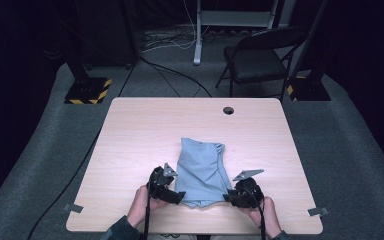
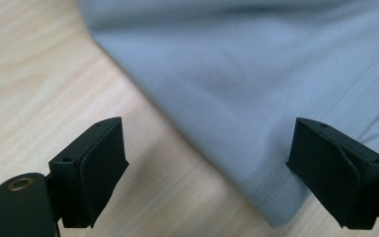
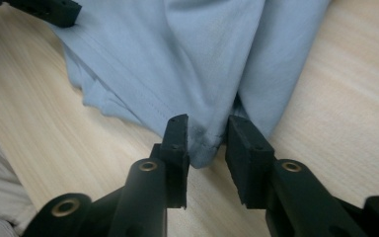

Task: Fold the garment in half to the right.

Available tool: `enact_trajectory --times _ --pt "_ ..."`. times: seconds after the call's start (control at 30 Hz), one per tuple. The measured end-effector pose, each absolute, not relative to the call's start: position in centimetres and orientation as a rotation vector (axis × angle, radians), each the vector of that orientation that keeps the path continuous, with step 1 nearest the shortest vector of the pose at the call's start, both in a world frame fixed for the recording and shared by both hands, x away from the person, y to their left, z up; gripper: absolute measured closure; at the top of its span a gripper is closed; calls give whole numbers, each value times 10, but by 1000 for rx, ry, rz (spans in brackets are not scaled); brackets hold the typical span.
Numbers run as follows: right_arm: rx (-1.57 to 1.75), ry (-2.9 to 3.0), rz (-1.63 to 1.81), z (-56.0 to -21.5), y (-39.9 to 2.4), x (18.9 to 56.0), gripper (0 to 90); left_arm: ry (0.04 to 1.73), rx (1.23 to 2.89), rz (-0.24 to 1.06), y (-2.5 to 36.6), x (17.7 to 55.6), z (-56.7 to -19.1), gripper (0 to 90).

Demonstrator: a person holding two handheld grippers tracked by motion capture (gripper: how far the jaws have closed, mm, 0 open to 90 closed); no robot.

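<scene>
A light blue folded garment (image 1: 202, 172) lies on the wooden table (image 1: 145, 125), near the front edge. My left gripper (image 1: 180, 196) is at the garment's near left corner. In the left gripper view, this gripper (image 2: 207, 173) stands wide open, with the hemmed corner of the garment (image 2: 256, 74) lying flat between the jaws and no pad pressing on it. My right gripper (image 1: 227, 197) is at the near right corner. Its jaws (image 3: 206, 143) stand narrowly apart around a bunched corner of the garment (image 3: 197, 64). The cloth touches the left pad, and a slim gap shows at the right pad.
A cable hole (image 1: 228, 110) sits near the table's far edge. Behind the table are a black folding chair (image 1: 260, 55), two stand bases with yellow-black stripes (image 1: 87, 90) (image 1: 307, 90) and cables on the grey floor. A jaw of the left gripper (image 3: 54, 10) shows at the garment's far corner.
</scene>
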State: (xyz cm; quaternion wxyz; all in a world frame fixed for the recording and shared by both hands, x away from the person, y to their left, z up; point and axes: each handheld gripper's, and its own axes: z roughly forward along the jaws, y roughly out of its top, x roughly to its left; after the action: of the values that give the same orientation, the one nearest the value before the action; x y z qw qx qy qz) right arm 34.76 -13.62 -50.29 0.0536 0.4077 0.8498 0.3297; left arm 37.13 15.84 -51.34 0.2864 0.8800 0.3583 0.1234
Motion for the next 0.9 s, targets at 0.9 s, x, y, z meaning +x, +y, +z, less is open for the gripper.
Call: enact_trajectory --times 0.9 --pt "1328 2542 1117 -507 -113 422 771 1105 2280 342 168 422 -517 117"
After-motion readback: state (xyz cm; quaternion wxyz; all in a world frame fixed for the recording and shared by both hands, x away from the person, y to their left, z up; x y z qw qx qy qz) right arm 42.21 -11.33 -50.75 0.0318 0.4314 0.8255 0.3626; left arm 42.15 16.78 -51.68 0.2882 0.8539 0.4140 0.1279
